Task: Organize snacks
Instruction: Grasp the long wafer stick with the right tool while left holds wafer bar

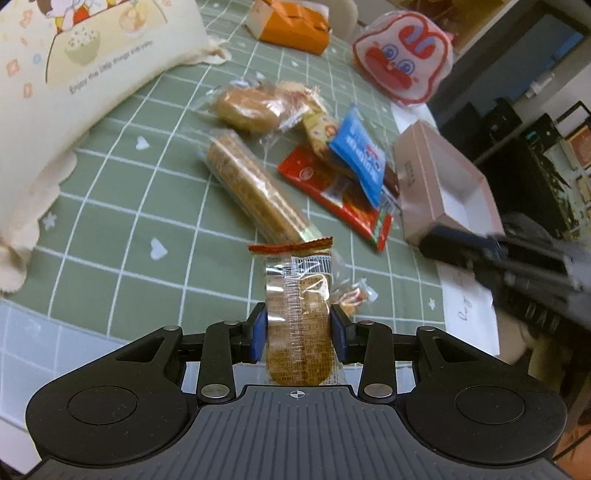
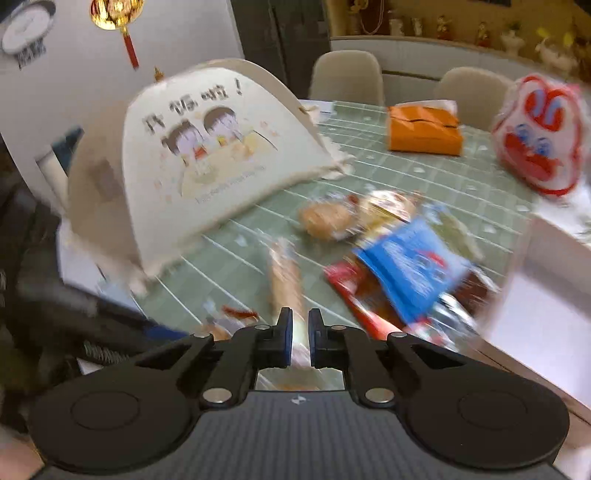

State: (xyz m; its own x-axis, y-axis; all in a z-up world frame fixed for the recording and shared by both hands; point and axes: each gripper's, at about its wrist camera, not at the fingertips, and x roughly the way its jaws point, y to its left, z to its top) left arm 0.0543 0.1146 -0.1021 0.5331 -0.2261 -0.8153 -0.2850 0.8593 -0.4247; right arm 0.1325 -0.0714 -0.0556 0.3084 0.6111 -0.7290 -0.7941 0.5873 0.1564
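Snacks are the work items; one wrapped biscuit (image 1: 299, 317) sits at lower centre of my left wrist view, clamped between the blue pads (image 1: 258, 338) of the left gripper (image 1: 298, 338). The jaws are closed to the packet's width and the packet stands upright, its crimped red end pointing away from me.

Just beyond it, a small crumpled wrapper (image 1: 354, 295) lies on the green checked tablecloth (image 1: 122, 206). Further up, at frame centre, the remaining pile: a long cracker sleeve (image 1: 251, 188), a red packet (image 1: 332, 195) with a blue packet (image 1: 360, 158) lying over it, and a clear-wrapped bun (image 1: 251, 107) behind. At centre right stands an open pink box (image 1: 443, 181), touching the pile's right edge. The right gripper (image 1: 517, 266) shows blurred at the right edge, just below the box.

In the right wrist view, heavily blurred, the right gripper's (image 2: 300, 332) jaws stand narrow. Something pale shows between them; I cannot tell whether it is held or is the cracker sleeve beyond.

Far field: a cream food cover (image 1: 74, 74) upper left, an orange box (image 1: 295, 26) top centre, a red-and-white rabbit bag (image 1: 402, 55) upper right.

Step in hand, by my judgement: carrying one gripped snack to its container. I take the pink box as the likely destination. The next move calls for swinging the packet rightward above the pile, lowering it inside the box walls, then opening the jaws, while keeping clear of the right gripper.
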